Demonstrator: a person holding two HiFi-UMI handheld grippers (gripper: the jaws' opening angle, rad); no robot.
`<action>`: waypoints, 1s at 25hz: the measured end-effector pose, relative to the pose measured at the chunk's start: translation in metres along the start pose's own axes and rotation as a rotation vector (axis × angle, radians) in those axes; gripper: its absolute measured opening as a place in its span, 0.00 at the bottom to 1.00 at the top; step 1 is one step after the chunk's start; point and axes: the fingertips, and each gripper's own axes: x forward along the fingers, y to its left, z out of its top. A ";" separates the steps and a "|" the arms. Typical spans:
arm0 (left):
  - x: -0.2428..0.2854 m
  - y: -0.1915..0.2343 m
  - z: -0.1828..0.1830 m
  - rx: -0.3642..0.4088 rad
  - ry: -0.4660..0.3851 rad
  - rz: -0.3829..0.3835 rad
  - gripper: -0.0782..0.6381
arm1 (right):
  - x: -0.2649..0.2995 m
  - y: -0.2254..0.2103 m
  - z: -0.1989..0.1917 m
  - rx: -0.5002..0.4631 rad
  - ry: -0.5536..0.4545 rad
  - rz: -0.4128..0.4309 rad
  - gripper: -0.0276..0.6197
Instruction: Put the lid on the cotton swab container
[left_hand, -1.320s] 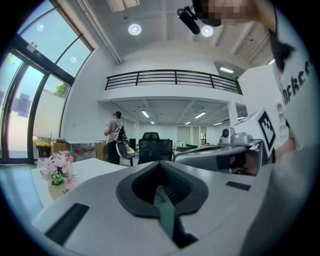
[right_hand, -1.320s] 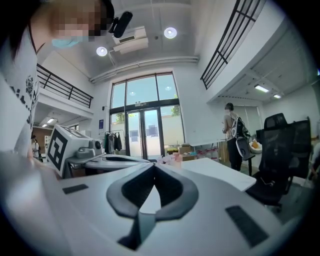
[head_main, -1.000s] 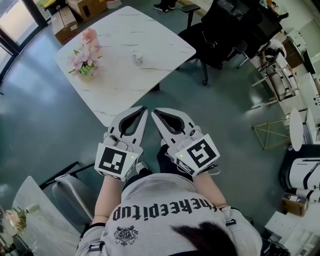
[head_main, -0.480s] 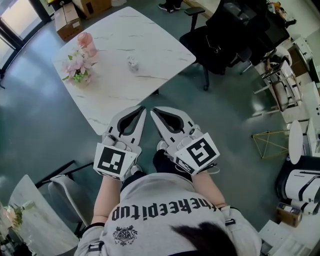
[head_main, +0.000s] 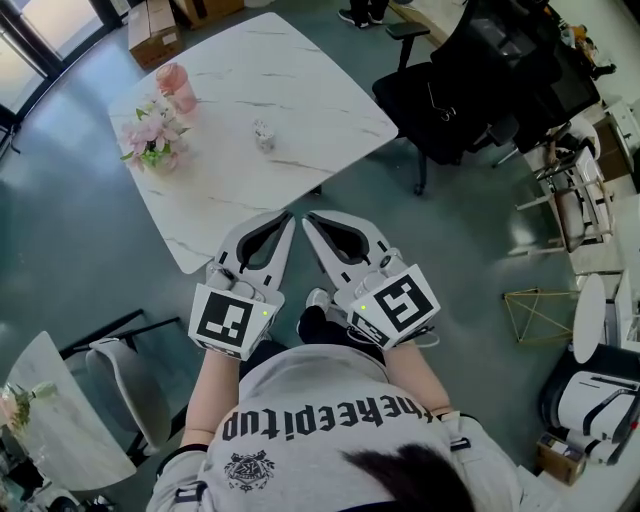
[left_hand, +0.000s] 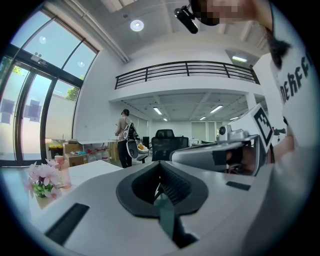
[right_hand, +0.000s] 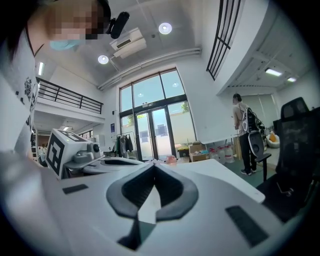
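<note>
Both tools were held low, close in front of the person's torso, well short of the desk (head_main: 300, 90). Left tool (head_main: 289, 216) was clenched, tips pressed together w/ nothing btwn them. Right tool (head_main: 307, 221) was likewise clenched and empty, and each gripper view showed its pads meeting at the tip.

Cotton swab container (head_main: 264, 135) stood approx mid-desk, well apart from both tools. It was too small to tell whether the lid was on it, and no separate lid could be made out. Flowers (head_main: 150, 145) and pink bottle (head_main: 175, 86) sat near the desk's left edge, apart from the container. The desk's near edge was partly covered by the left tool. Black office chair (head_main: 450, 90) stood right of the desk.

In both gripper views the tool bodies filled the lower half and hid most of the desk, and the container couldn't be picked out there. Left gripper view caught the flowers & bottle only at far left. Right gripper view showed just the bottle's top peeking over the tips. A bystander (left_hand: 125, 137) stood in the bkgd, small and dim
</note>
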 end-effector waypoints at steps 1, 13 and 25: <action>0.003 0.000 0.001 0.001 -0.003 0.012 0.13 | 0.000 -0.003 0.000 -0.001 0.000 0.009 0.06; 0.022 -0.007 -0.001 -0.004 0.024 0.084 0.13 | -0.005 -0.021 -0.005 0.020 -0.007 0.090 0.06; 0.029 0.005 0.002 0.007 0.015 0.066 0.13 | 0.006 -0.030 -0.004 0.017 -0.005 0.067 0.06</action>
